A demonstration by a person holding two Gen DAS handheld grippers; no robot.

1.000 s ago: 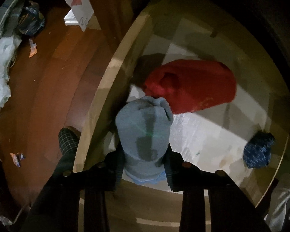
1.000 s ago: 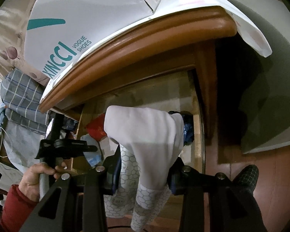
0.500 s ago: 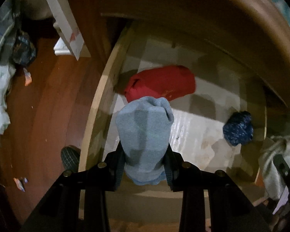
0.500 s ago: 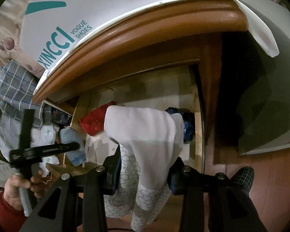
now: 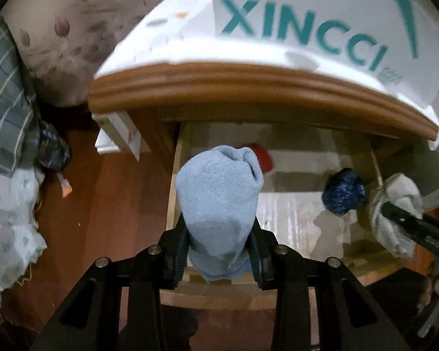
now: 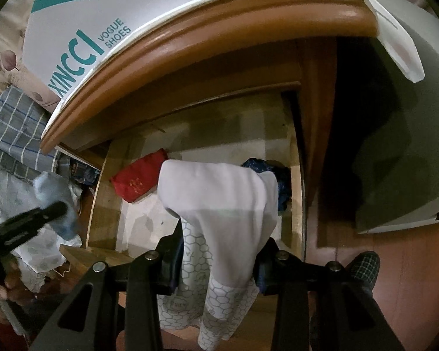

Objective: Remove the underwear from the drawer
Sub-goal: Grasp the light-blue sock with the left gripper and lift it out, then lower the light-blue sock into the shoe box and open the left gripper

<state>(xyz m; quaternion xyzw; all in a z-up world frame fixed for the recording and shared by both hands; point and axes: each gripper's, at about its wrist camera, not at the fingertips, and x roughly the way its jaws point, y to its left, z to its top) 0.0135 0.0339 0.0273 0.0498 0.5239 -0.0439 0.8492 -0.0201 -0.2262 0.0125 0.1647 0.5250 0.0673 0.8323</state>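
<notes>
Left wrist view: the left gripper is clamped on a light blue garment, held above the drawer's left front edge. Behind it in the drawer lies a red item, to the right a dark blue bundle. Right wrist view: the right gripper is clamped on a white garment hanging over the drawer's front, 1 garment per gripper.

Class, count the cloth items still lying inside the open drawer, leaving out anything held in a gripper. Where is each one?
2. A red folded item lies toward the drawer's back left, and a dark blue bundle sits by its right wall. The held garments hide part of the drawer floor, so more may be there.
</notes>
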